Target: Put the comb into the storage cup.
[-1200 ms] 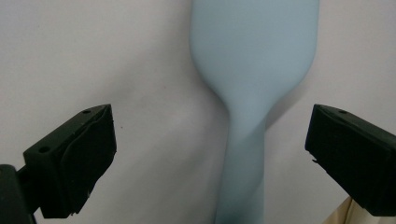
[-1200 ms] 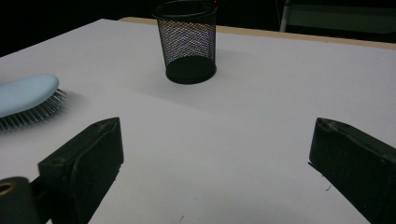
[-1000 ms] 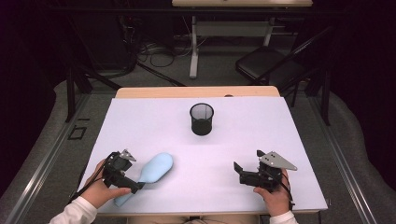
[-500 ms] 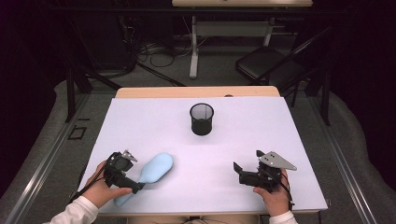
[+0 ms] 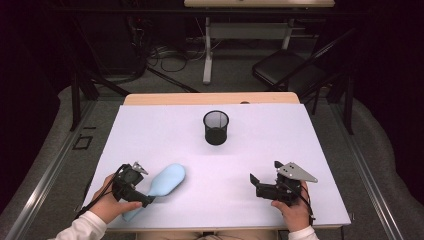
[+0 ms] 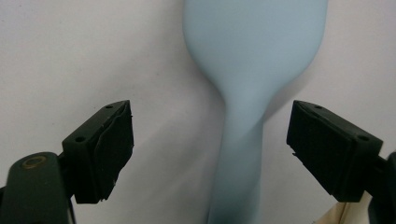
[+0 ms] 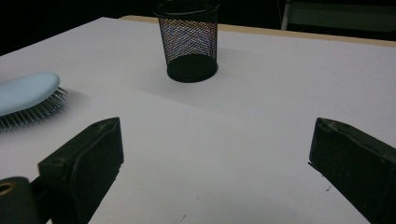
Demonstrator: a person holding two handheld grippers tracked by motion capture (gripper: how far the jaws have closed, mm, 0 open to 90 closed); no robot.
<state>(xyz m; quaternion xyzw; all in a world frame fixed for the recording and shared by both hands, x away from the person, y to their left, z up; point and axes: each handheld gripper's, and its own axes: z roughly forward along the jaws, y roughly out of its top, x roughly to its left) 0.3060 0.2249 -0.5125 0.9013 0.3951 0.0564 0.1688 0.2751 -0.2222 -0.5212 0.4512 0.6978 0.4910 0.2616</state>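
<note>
Little has shifted since a second ago: both hands keep their places, though the left gripper (image 5: 134, 186) has just been closing its jaws a touch around the pale blue hairbrush (image 5: 167, 180), pads wide and clear of the handle between them. Hairbrush lies bristles-down, near and left of the mesh cup (image 5: 216, 127). Right gripper (image 5: 270, 187) rests wide open, empty, nearer than the cup

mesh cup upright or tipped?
Upright: the black wire-mesh pen cup stands on its solid base, open rim up, on the white table.
</note>
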